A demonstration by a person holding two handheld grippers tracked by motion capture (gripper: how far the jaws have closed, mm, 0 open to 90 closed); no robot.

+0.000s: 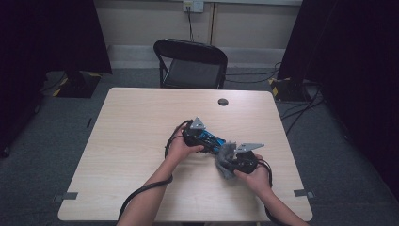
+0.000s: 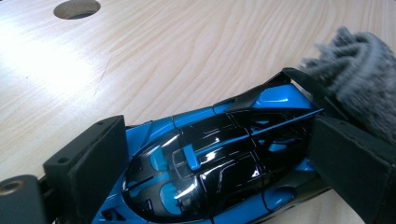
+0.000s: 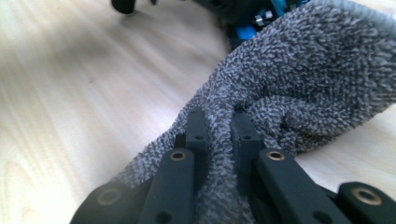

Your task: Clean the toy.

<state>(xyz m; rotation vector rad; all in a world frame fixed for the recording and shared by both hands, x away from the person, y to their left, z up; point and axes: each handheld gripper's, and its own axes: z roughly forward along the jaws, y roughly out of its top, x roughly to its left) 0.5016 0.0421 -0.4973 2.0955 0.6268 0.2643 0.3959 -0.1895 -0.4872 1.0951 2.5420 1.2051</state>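
High view, layout: one table [image 1: 131, 141], one folding chair [image 1: 190, 63] beyond its far edge, one round cable hole [image 1: 223, 101] toward the far right.
High view, grippers: left gripper [image 1: 200, 135] and right gripper [image 1: 237, 157] meet right of centre, toward the near edge; one toy car [image 1: 211, 140] between them, one grey cloth [image 1: 226, 155] touching its right end.

Left gripper view, grip: jaws pressed on both flanks of the blue-and-black toy car [image 2: 215, 158], which sits low over the table.
Left gripper view, handling: judged light, rigid, glossy and so slippery; thin rear wing looks fragile. Best held across the body sides, as here.
Left gripper view, cloth: grey cloth [image 2: 359, 70] just beyond the car's far right end.

Right gripper view, grip: right gripper [image 3: 217, 126] jaws nearly together, pinching a fold of grey cloth [image 3: 303, 70].
Right gripper view, handling: cloth soft, limp, fluffy; any bunched fold serves.
Right gripper view, far: car [image 3: 247, 18] behind the cloth.
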